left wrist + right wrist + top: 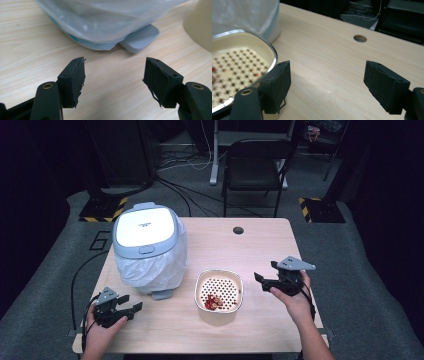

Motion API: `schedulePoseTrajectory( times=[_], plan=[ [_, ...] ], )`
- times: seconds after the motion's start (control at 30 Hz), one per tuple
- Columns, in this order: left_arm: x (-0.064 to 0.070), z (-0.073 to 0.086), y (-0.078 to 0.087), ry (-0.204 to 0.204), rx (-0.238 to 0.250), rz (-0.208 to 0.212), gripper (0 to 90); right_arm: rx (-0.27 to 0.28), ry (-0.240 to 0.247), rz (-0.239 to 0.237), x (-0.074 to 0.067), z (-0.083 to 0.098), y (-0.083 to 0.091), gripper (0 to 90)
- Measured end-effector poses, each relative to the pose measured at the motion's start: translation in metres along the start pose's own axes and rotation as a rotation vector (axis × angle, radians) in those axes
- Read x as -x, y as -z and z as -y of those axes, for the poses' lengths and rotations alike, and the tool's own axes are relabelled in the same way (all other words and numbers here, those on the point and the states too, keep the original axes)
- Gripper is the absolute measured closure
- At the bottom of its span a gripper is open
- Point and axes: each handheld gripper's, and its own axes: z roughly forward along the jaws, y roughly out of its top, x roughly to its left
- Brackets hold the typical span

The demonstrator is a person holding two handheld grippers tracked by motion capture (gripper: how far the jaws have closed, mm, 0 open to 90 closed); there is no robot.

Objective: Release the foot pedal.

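- At the near edge of the pale wood-grain counter (240,250), the left tongs (132,302) lie low and spread, with nothing between the pads. They aim at the grey foot pedal (141,37) of the bin, probably so a press can raise the lid.
- Pedal bin: rounded body with a smooth blue-grey lid (145,225), shut. A crinkled, translucent white plastic liner (150,267) is draped down its sides (ready to take waste).
- Strainer bowl (217,317): cream, squarish with rounded corners, a bright metal rim and a perforated floor. It stands on the counter just right of the bin, between the two hands.
- Red food scraps (213,302) sit in a small heap on the perforations, likely meant for the bin.
- Right tongs (260,282): spread and empty. One black, matte pad is just beside the bowl's rim (272,53), placed as if to pinch it.
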Motion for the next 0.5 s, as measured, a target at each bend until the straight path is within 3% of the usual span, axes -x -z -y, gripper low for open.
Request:
schedulePoseTrajectory(
  times=[0.1,0.33,0.5],
  plan=[
    [-0.005,0.003,-0.002,0.018,-0.006,-0.016,33.3,-0.035,-0.004,0.021,0.001,0.018,-0.007,21.4],
    [-0.013,0.008,-0.009,0.058,-0.016,-0.049,33.3,-0.055,-0.046,0.062,0.011,0.050,-0.017,21.4],
    [-0.017,0.008,-0.010,0.055,-0.019,-0.083,33.2,-0.106,-0.010,0.096,0.016,0.067,-0.023,21.4]
  ],
)
